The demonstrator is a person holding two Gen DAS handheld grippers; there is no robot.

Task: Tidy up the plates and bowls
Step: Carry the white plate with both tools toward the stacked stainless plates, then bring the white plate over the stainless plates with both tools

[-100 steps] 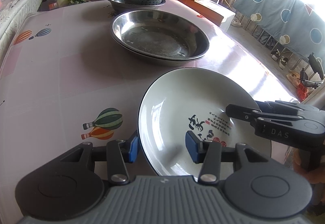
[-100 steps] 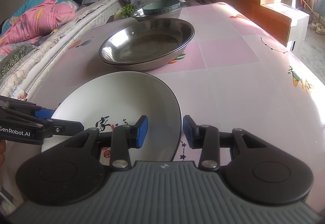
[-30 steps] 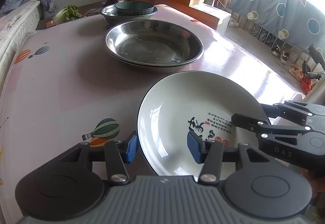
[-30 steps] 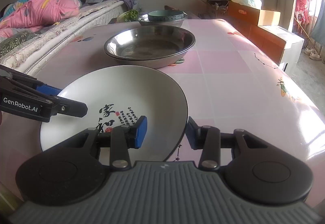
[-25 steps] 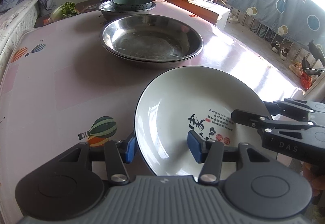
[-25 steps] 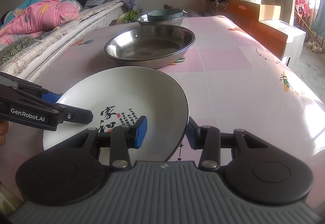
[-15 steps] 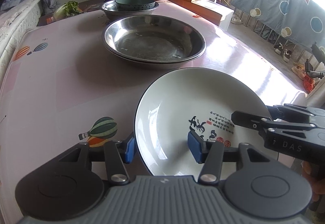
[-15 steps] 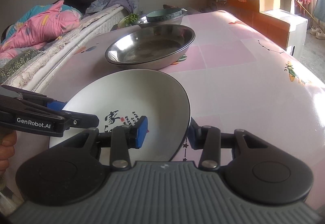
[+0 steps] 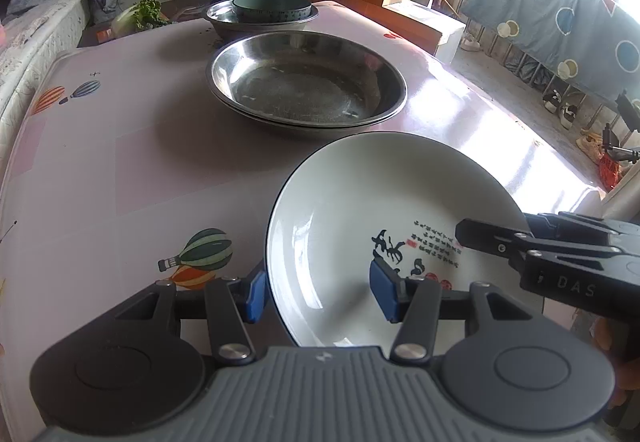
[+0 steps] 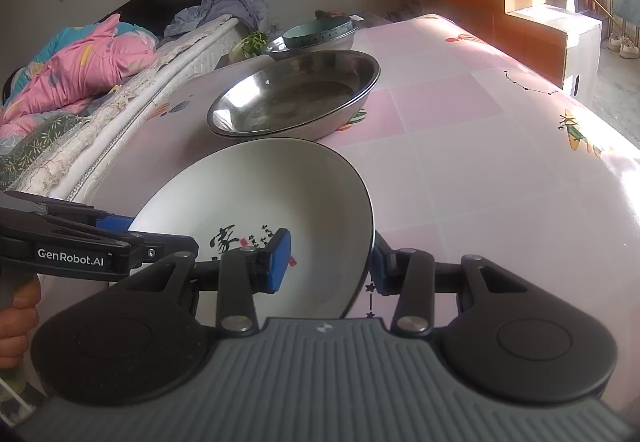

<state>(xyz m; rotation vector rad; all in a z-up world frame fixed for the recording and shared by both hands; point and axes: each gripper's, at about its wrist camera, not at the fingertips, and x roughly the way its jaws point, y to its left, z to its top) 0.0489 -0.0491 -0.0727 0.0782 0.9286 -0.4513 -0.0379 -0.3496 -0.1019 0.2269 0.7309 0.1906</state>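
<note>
Left wrist: hand-held grippers clamp plate.

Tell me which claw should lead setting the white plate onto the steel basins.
Neither clearly. The left claw and the right claw each straddle one rim of the plate, with the basins straight ahead. Probably move both together.

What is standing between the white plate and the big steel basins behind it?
Nothing visible: only bare tablecloth lies between the white plate, held by both grippers, and the stacked steel basins.
</note>
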